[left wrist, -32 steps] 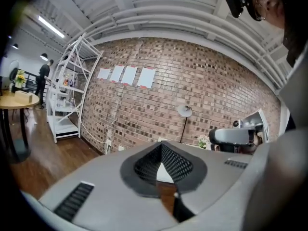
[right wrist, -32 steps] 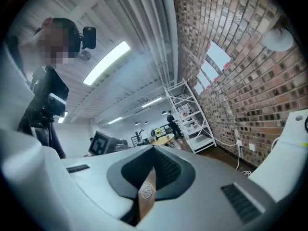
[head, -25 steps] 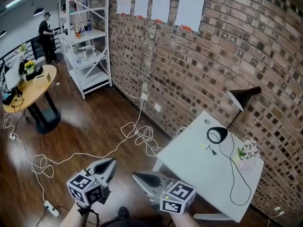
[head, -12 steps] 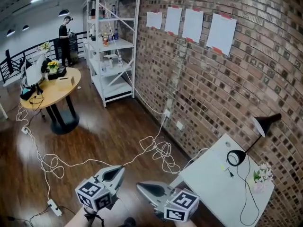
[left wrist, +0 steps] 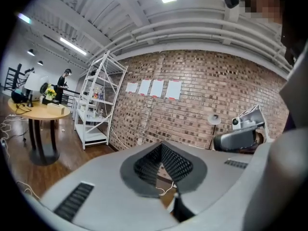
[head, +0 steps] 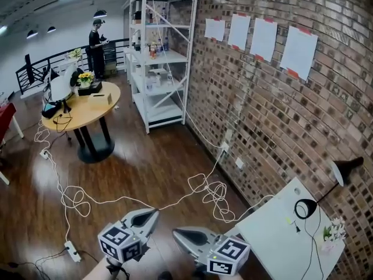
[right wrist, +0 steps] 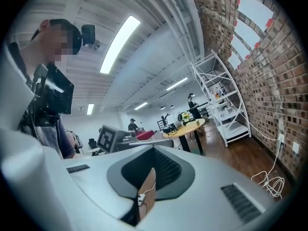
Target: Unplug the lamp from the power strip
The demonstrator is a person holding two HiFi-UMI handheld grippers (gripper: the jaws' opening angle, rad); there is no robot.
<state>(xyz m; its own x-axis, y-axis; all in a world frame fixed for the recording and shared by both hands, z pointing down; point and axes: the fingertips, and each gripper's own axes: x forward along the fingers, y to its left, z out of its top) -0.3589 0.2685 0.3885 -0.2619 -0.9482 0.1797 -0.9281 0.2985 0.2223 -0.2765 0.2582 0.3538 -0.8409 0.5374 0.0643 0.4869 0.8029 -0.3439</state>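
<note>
Open wooden floor (head: 140, 168) runs ahead and left toward the power strip (head: 72, 250), crossed by a looping white cable (head: 217, 192) (tangled thickest near the brick wall (head: 262, 109)). The white table (head: 274, 244) blocks the right. The round table (head: 99, 107) and shelf rack (head: 157, 57) stand well back.

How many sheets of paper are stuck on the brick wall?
4, in one row high on the brick wall: first sheet, second sheet, third sheet, fourth sheet, nearest the lamp. None seems hidden.
</note>
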